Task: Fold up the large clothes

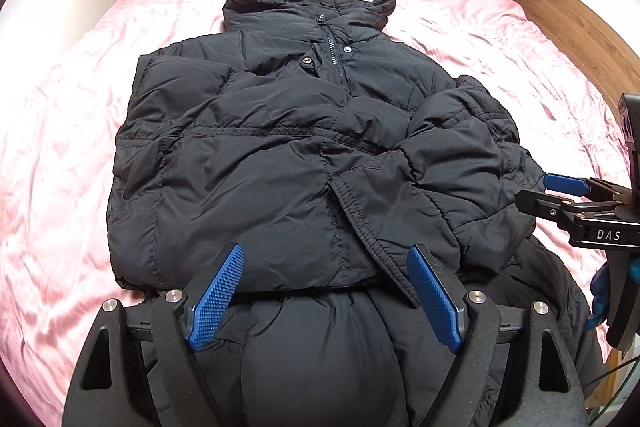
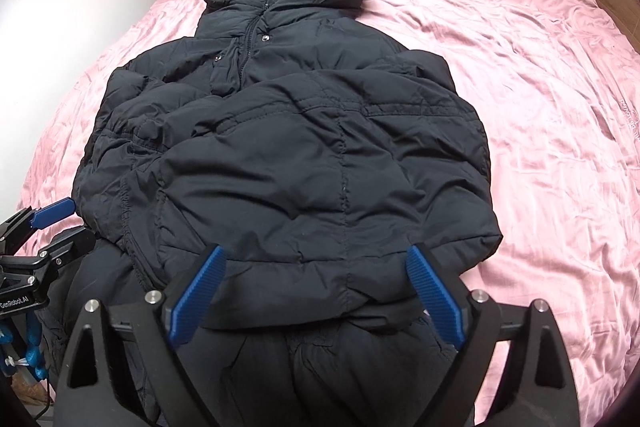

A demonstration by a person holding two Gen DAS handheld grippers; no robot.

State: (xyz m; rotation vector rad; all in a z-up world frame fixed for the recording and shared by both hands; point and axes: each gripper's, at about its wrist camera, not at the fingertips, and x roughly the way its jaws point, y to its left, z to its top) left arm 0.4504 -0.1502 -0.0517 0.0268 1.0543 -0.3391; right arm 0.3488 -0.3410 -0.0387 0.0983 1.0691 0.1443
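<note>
Jacket (image 1: 280, 155), black and puffy, lies folded on the pink bed sheet (image 1: 72, 155) in the left wrist view, collar toward twelve o'clock. The left claw (image 1: 326, 291) stands spread at six o'clock over its near hem, pinching nothing. At three o'clock the right claw (image 1: 536, 191) sits just beside a folded sleeve.

Right wrist view: the jacket fills the centre, the right claw spread above its hem, empty; the left claw waits at nine o'clock.
</note>
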